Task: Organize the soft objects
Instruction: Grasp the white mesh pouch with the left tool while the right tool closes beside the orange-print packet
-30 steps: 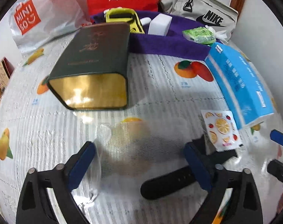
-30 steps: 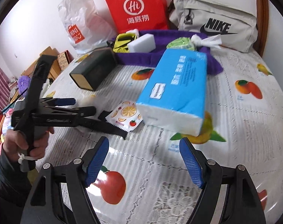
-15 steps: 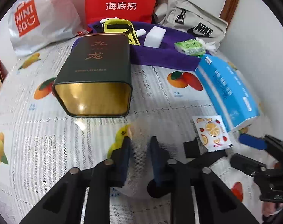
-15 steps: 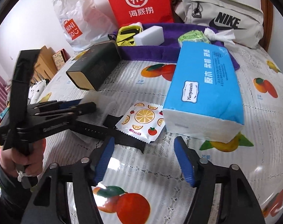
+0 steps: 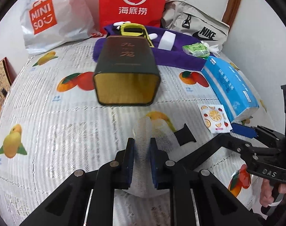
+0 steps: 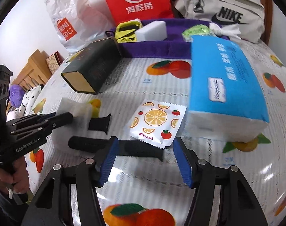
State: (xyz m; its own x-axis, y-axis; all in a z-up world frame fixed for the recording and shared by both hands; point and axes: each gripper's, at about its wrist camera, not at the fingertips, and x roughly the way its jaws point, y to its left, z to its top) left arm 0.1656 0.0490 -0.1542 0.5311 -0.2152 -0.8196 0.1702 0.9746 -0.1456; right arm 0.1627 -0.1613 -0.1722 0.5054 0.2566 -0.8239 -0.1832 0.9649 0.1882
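Observation:
My left gripper (image 5: 142,143) is shut on a white foam net sleeve (image 5: 143,130), squeezed flat between the blue pads and raised off the fruit-print tablecloth (image 5: 48,116). The right wrist view shows that same gripper (image 6: 67,115) at the left with the sleeve (image 6: 77,107). My right gripper (image 6: 145,142) hangs low over a long black strap (image 6: 82,144) and the corner of a fruit-print sachet (image 6: 156,120). Its jaws are closing, and both things lie between the pads untouched. A blue tissue pack (image 6: 226,82) lies just right of the sachet.
A dark green tin (image 5: 126,71) lies on its side mid-table. Behind it a purple cloth (image 5: 177,58) carries a yellow item (image 5: 133,31), a white sponge (image 5: 168,40) and a green packet (image 5: 196,50). Bags line the wall. A short black strap piece (image 5: 184,137) lies nearby.
The left jaws went from wide open to shut on the foam sleeve and lifted it. The right gripper moved forward and down toward the sachet and strap, its jaws narrowing.

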